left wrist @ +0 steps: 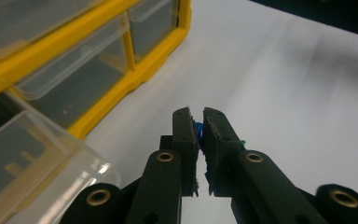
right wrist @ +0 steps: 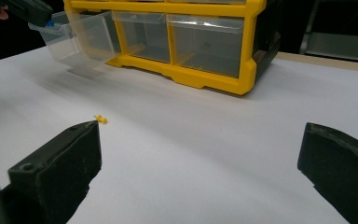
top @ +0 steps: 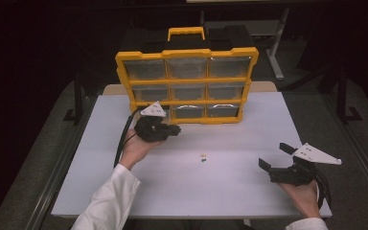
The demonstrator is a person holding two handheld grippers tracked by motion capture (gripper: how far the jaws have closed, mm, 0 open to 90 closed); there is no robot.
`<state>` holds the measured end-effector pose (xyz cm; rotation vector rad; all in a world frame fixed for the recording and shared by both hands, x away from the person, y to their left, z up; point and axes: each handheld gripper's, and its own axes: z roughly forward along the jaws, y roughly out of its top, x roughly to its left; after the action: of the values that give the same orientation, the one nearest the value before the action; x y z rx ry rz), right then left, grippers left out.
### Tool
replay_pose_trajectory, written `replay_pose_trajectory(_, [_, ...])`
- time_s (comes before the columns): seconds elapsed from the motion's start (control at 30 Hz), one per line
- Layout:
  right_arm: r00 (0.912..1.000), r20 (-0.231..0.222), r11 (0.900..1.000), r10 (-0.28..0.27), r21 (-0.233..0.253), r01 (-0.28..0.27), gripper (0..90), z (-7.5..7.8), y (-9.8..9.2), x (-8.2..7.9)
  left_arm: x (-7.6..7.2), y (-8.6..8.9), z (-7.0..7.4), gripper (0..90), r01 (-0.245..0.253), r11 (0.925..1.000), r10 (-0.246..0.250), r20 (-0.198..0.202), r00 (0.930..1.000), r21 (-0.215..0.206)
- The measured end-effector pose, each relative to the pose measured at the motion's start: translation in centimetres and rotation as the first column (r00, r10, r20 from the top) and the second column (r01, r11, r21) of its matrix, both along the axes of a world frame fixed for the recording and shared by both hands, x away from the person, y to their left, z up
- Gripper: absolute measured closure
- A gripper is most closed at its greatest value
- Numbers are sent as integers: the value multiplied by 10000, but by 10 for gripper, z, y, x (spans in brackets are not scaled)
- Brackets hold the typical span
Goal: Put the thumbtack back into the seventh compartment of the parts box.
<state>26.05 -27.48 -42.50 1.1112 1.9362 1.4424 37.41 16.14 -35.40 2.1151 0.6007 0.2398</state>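
A yellow organizer (top: 187,53) with clear drawers stands upright at the back of the white table (top: 182,191). Its bottom-left drawer (right wrist: 74,35) is pulled out. My left gripper (top: 174,129) hovers at that drawer, shut on a small blue piece (left wrist: 199,129); in its own view the left gripper (left wrist: 196,114) has the drawer (left wrist: 28,158) at lower left. On the table lie a tiny yellow piece (right wrist: 101,119) and a tiny green piece (top: 203,160). My right gripper (top: 274,155) rests near the right front, open wide, and the right gripper (right wrist: 200,140) holds nothing.
The organizer's other drawers (top: 227,67) are pushed in, and a yellow handle (top: 186,32) tops it. A white sleeve (top: 108,201) comes in at the lower left. Dark floor and table legs (top: 275,48) surround the table.
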Motion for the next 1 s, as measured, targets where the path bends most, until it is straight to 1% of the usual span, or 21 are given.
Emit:
replay_pose_trajectory(0.07, [10000,-12,10000,7,0,-7,0,0,0,0,1,4,3,837,-116,9999,116,43,9999,-66])
replay_pose_trajectory(0.1, [10000,-16,10000,12,14,-12,0,0,1,0,2,7,5,838,-132,9998,133,50,9999,-147])
replay_pose_trajectory(0.17, [10000,-11,10000,15,9,-15,0,0,1,0,3,9,6,837,-154,9997,156,93,9998,-177])
replay_pose_trajectory(0.23, [10000,-39,10000,-5,-43,5,0,-1,1,0,9,16,7,837,-364,9991,368,178,9992,-228])
replay_pose_trajectory(0.3, [10000,-33,10000,-17,-50,17,0,-1,2,0,14,22,8,837,-566,9980,570,153,9983,-298])
replay_pose_trajectory(0.43, [10000,-32,10000,-62,-66,62,0,-1,1,1,19,31,10,837,-857,9956,865,195,9961,-366])
replay_pose_trajectory(0.5, [10000,-49,9999,-80,-65,80,0,-2,1,1,19,32,10,837,-895,9952,903,193,9957,-389])
replay_pose_trajectory(0.53, [9999,-56,9999,-84,-59,84,0,-2,0,0,21,37,13,837,-887,9943,894,99,9959,-586])
replay_pose_trajectory(0.57, [9999,-46,9999,-91,-59,91,0,-2,0,1,21,38,14,837,-877,9940,882,44,9961,-661])
replay_pose_trajectory(0.67, [9999,-85,9999,-65,-102,64,0,-3,1,1,21,44,19,836,-977,9925,990,150,9950,-734])
replay_pose_trajectory(0.73, [9999,-148,9999,-24,-101,23,0,-3,2,1,22,47,22,837,-1129,9913,1149,256,9930,-682])
replay_pose_trajectory(0.83, [9998,-190,9999,53,-151,-56,0,-4,3,2,25,52,23,837,-1242,9895,1262,233,9917,-738])
replay_pose_trajectory(0.9, [9998,-206,9998,68,-195,-72,0,-4,3,3,25,53,22,837,-1334,9889,1351,230,9906,-652])
replay_pose_trajectory(0.97, [9997,-215,9998,76,-189,-80,0,-5,3,3,25,53,22,837,-1439,9886,1454,334,9888,-445])
replay_pose_trajectory(1.0, [9997,-231,9998,75,-203,-80,0,-5,3,3,26,54,21,837,-1482,9878,1497,301,9883,-480])
